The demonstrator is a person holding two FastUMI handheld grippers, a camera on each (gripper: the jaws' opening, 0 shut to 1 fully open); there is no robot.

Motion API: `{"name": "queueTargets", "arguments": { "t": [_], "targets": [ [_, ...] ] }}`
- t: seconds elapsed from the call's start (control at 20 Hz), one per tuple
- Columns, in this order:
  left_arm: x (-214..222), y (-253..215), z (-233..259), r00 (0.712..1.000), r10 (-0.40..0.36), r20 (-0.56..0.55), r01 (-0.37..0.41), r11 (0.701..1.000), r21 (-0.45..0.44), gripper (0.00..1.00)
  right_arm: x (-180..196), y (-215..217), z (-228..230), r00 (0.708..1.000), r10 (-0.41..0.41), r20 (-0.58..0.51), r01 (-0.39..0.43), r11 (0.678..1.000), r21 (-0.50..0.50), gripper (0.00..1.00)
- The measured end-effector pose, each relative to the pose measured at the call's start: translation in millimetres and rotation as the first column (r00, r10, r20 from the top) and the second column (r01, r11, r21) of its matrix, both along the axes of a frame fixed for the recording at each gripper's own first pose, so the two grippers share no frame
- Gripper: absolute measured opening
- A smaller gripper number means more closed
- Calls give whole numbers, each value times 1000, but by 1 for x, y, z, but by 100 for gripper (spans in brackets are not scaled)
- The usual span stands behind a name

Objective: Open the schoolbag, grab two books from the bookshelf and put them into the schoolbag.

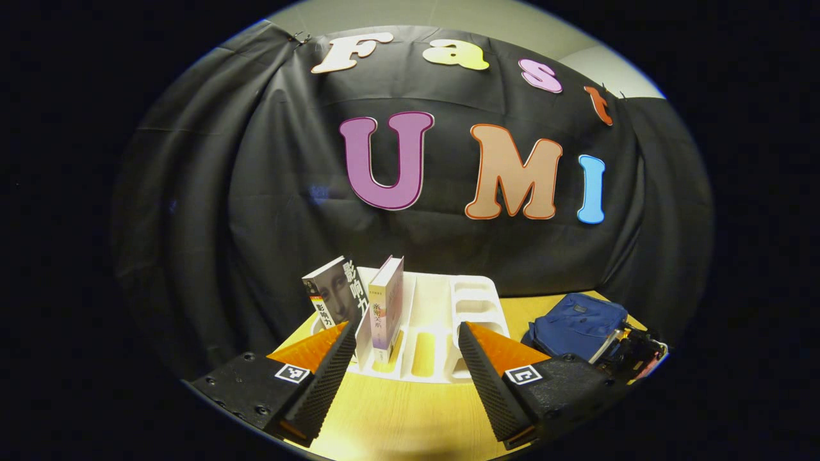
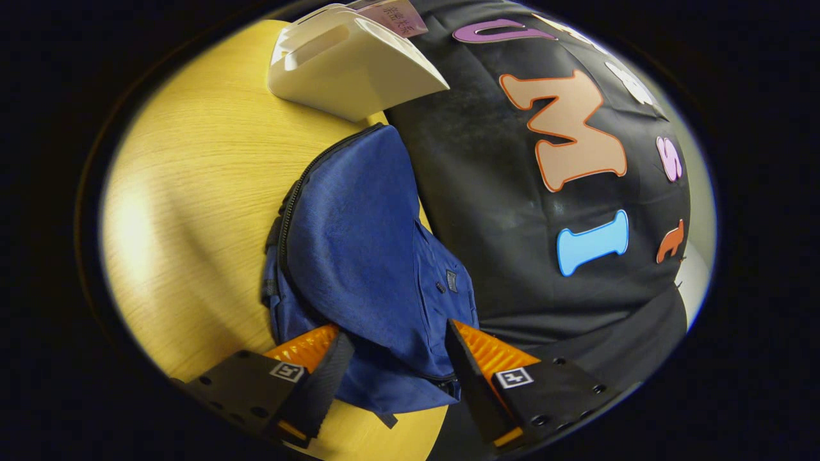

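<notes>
Right gripper [image 2: 398, 358] hangs just over the near end of the bag [image 2: 365, 256], jaws wide apart, blue fabric showing between the fingers; whether either pad touches the cloth I cannot tell. The bag lies flat on the tabletop [image 2: 192, 192], zip [image 2: 301, 186] running along its left edge from this gripper's side and looking closed. Beyond the bag, farther ahead, sits the shelf [image 2: 349, 64], just clear of the bag's far end.

Left gripper [image 1: 407, 349] is also spread open and empty, hovering above the tabletop [image 1: 410, 410]. Straight ahead, close beyond its fingertips, is the shelf [image 1: 474, 301] with two books standing in it: dark book [image 1: 336, 294] leaning ahead-left, pale book [image 1: 387, 307] upright just right of it. Off to this gripper's right lies the bag [image 1: 576, 326], with the other gripper at its near corner.

Step, as I judge it: opening the bag, not yet done; both books untouched. Next move probably calls for the right gripper to find the zip pull, which I can't make out, and close on it. The left may need to pin the fabric so the bag doesn't slide.
</notes>
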State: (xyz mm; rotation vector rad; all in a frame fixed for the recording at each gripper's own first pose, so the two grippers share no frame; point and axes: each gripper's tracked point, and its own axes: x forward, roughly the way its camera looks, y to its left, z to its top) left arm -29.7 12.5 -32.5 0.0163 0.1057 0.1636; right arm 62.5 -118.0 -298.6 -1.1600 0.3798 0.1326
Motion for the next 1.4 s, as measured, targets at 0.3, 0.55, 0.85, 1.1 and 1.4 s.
{"name": "queueTargets", "arguments": {
  "t": [0.3, 0.55, 0.85, 1.1, 1.4],
  "targets": [
    [3, -1, -1, 1000, -3, -4, 3, 1000, 0, 94, 11, 7, -6, 1000, 14, -8, -14, 1000, 12, 37],
    [9, 4, -3, 1000, 4, -21, -4, 1000, -1, 94, 10, 0, 13, 1000, -13, 14, 12, 994, 107, 2],
    [35, 25, -4, 996, 18, -83, -21, 999, -36, 92, 16, -2, 26, 998, -46, -30, 51, 982, 184, 2],
    [60, 48, -1, 986, 18, -164, -15, 1000, 19, 94, 21, -5, 41, 997, -73, -13, 74, 966, 247, 3],
    [105, 66, 12, 966, -19, -257, 16, 1000, -12, 94, 28, -12, 57, 995, -94, 14, 87, 960, 268, 0]
  ]
}}
